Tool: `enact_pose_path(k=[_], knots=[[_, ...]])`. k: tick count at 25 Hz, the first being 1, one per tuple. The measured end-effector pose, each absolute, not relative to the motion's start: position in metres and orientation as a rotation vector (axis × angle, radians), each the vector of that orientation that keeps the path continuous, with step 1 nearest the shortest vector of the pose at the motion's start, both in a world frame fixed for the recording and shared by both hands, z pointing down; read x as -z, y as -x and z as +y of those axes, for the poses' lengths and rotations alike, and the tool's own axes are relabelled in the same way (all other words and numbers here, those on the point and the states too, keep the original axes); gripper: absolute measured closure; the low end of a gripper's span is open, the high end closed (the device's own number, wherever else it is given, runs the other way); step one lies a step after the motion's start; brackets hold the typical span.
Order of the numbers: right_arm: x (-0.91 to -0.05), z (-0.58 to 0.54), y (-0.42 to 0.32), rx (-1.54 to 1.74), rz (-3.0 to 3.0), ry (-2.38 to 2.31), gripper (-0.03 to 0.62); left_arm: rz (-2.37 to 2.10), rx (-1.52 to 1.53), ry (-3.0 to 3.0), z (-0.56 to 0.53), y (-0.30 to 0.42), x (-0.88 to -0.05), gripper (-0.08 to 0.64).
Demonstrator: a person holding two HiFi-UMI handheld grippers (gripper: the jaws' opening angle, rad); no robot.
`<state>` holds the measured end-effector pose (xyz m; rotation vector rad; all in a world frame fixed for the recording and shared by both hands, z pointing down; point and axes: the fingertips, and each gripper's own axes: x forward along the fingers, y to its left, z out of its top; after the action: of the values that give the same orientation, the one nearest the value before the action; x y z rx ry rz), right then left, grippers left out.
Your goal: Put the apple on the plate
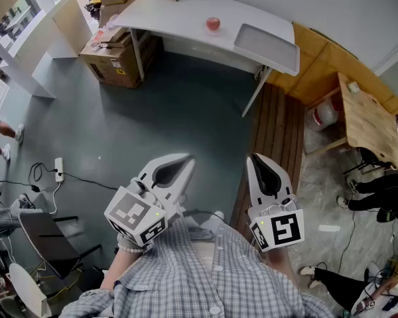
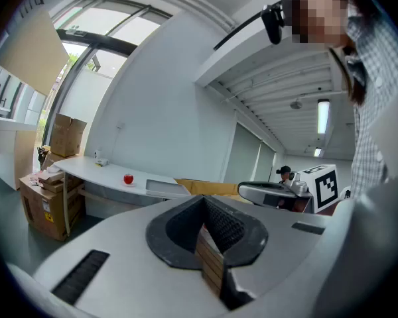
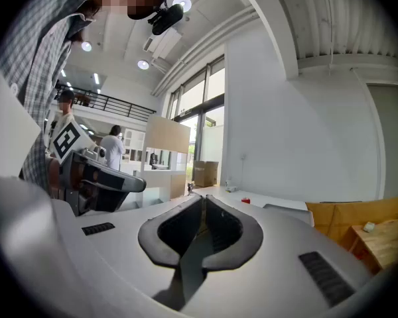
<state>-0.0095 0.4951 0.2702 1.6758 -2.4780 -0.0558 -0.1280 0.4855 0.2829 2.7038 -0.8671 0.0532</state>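
A red apple (image 1: 213, 23) sits on a white table (image 1: 179, 15) far ahead of me. To its right on the same table lies a flat white rectangular plate (image 1: 265, 44). My left gripper (image 1: 184, 161) and right gripper (image 1: 255, 158) are held close to my body, well short of the table, both shut with nothing between the jaws. The left gripper view has the apple (image 2: 128, 179) and plate (image 2: 162, 188) small beyond its shut jaws (image 2: 204, 203). In the right gripper view the apple (image 3: 245, 200) is a tiny red dot past that gripper (image 3: 202, 201).
Cardboard boxes (image 1: 114, 53) stand under the table's left end. A wooden desk (image 1: 368, 114) and low wooden platform (image 1: 278, 131) are to the right. A power strip with cable (image 1: 58, 169) and a chair (image 1: 46, 240) are on the floor at left. People stand at the right edge (image 1: 385, 187).
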Motion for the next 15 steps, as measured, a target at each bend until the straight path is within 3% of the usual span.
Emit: enact_pose_path(k=[15], knots=[[-0.2755,0.4910,0.0154,0.009,-2.481,-1.712,0.558,-0.856,-0.060,-2.710,0.4821,0.1366,-0.2834,0.551]])
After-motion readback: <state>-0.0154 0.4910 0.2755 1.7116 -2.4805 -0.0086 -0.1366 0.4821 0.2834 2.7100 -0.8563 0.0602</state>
